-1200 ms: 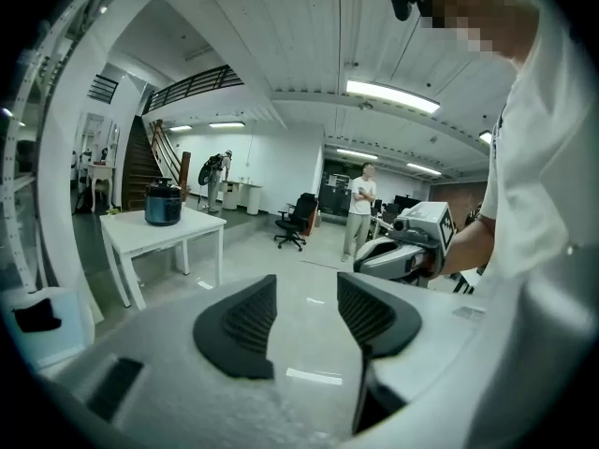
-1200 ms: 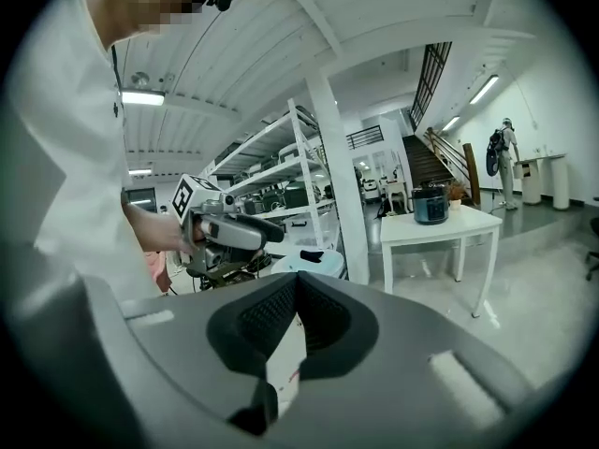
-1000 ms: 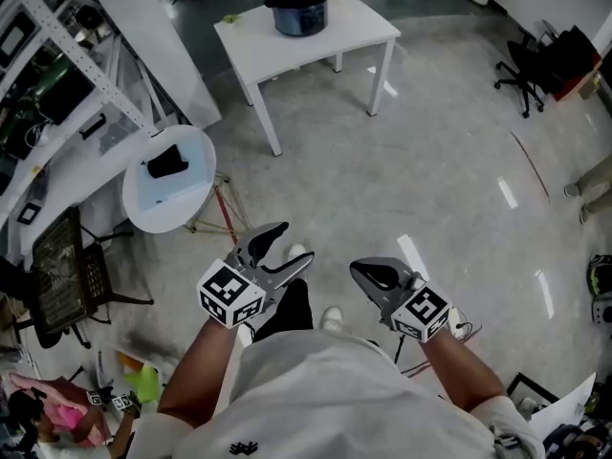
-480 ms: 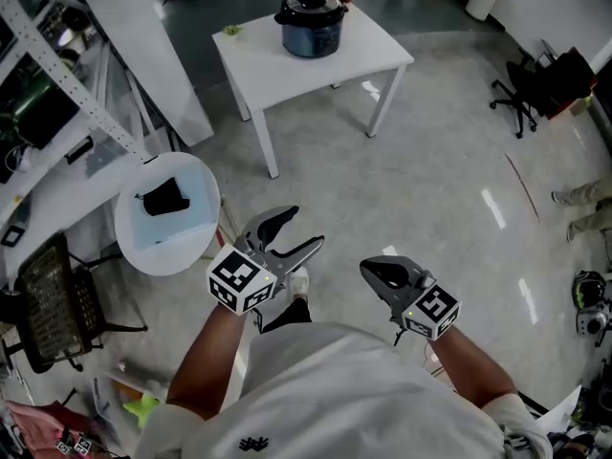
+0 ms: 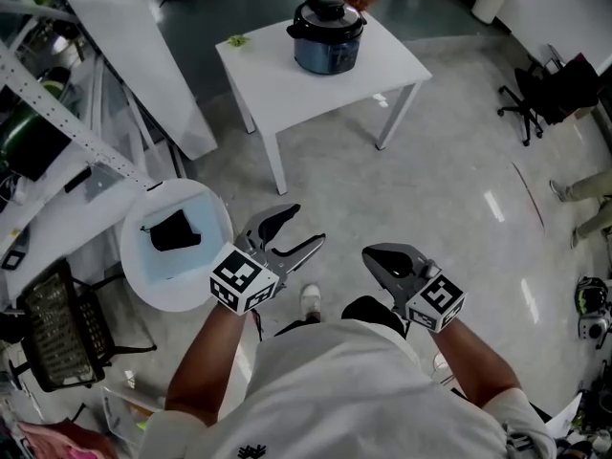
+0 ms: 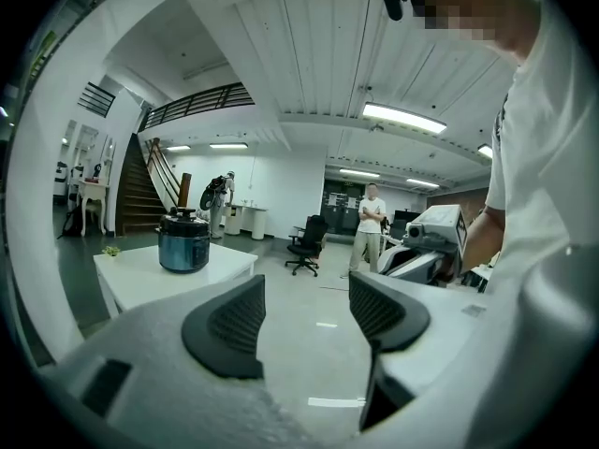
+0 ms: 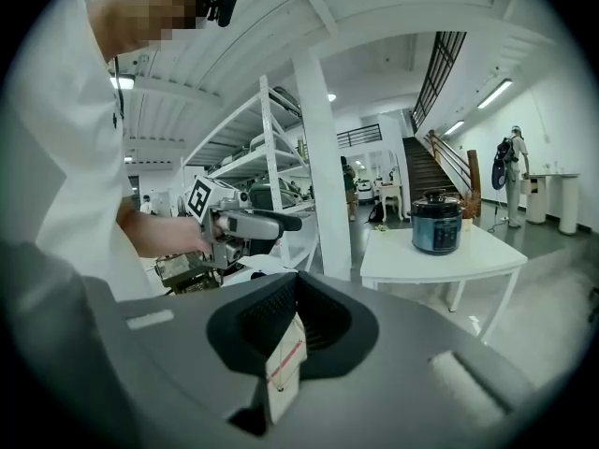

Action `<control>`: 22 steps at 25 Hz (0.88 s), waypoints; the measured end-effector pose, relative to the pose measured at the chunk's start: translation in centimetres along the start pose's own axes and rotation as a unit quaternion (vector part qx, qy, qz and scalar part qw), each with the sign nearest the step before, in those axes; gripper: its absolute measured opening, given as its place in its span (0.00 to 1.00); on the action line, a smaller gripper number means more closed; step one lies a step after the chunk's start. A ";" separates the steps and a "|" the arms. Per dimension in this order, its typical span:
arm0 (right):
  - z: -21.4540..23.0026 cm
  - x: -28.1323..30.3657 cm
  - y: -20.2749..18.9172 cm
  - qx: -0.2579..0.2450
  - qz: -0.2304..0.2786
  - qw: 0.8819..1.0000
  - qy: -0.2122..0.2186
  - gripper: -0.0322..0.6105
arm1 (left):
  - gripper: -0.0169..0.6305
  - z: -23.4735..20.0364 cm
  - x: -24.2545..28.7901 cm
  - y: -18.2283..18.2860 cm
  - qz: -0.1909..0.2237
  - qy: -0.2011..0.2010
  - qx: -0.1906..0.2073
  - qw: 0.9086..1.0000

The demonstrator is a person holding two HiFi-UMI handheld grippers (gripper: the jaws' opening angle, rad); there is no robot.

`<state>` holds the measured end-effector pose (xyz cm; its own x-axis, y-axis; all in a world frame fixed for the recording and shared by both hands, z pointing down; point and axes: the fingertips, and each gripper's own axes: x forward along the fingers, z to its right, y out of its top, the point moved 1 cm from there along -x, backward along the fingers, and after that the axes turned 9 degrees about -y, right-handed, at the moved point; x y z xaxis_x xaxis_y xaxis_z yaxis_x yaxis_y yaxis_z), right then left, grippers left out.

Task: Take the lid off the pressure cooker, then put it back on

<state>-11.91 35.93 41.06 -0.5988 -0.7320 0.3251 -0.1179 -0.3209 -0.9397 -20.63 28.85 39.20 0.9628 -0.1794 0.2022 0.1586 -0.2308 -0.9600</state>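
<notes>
Head view: the pressure cooker, its lid on, stands on a white table. Both grippers are held well short of that table, the left gripper spread and the right gripper clenched. Left gripper view: jaws apart with nothing between them, cooker on the table beyond. Right gripper view: jaws pressed together, empty, with the cooker on the table ahead.
</notes>
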 end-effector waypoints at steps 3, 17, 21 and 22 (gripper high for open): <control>1.6 1.5 0.3 0.007 -0.004 1.000 0.002 0.07 | 0.46 -2.3 0.7 0.2 -0.003 0.001 -0.006 1.000; 16.6 7.0 2.0 0.017 0.000 0.999 0.037 0.07 | 0.45 -14.9 11.1 5.5 -0.016 0.036 0.000 0.999; 22.2 7.0 2.9 0.013 0.000 0.999 0.046 0.07 | 0.45 -18.4 15.7 7.7 -0.021 0.051 0.006 0.998; 23.6 6.9 3.0 0.015 0.000 0.999 0.047 0.07 | 0.45 -19.2 16.8 8.2 -0.022 0.054 0.007 0.998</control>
<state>2.30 15.70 43.00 -0.6710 -0.6727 0.3118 -0.0946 -0.3394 -0.9359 -7.36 5.54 38.44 0.9260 -0.2709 0.2629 0.2040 -0.2269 -0.9523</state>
